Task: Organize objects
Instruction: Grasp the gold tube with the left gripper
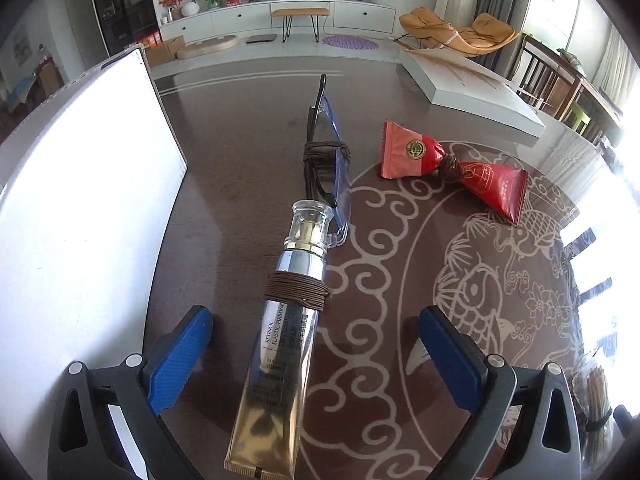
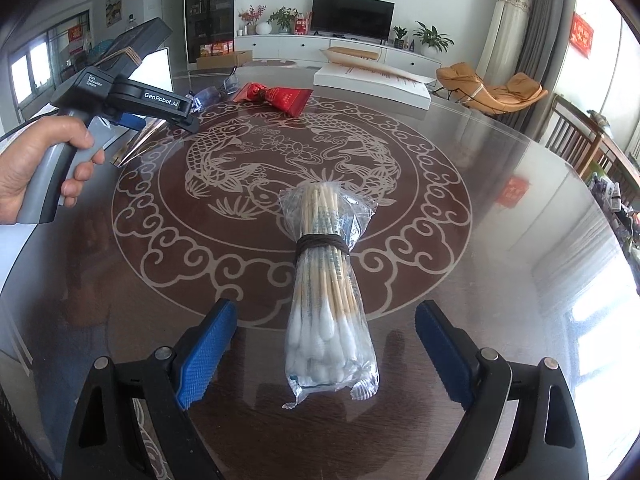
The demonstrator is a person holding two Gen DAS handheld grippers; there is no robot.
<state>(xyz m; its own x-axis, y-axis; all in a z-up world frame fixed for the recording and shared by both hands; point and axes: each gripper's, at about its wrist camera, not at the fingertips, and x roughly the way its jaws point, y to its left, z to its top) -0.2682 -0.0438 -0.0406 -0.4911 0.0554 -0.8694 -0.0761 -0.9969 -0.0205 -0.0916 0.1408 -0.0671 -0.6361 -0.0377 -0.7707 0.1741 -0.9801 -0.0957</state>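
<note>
A silver and gold cream tube (image 1: pixel 286 344), wound with brown cord, lies on the dark table between the open fingers of my left gripper (image 1: pixel 316 344). Beyond it lie folded glasses (image 1: pixel 328 156) tied with cord and a red snack packet (image 1: pixel 452 166) tied at its middle. In the right wrist view a clear bag of cotton swabs (image 2: pixel 326 292), tied with cord, lies between the open fingers of my right gripper (image 2: pixel 326 344). The red packet (image 2: pixel 276 96) shows far across the table. The left gripper's body (image 2: pixel 132 92) is held in a hand at the left.
A white box (image 1: pixel 80 216) stands close on the left of the left gripper. A flat white box (image 1: pixel 476 88) lies at the table's far right; it also shows in the right wrist view (image 2: pixel 372 80). The table (image 2: pixel 500 240) carries a pale fish pattern. Chairs stand at the right.
</note>
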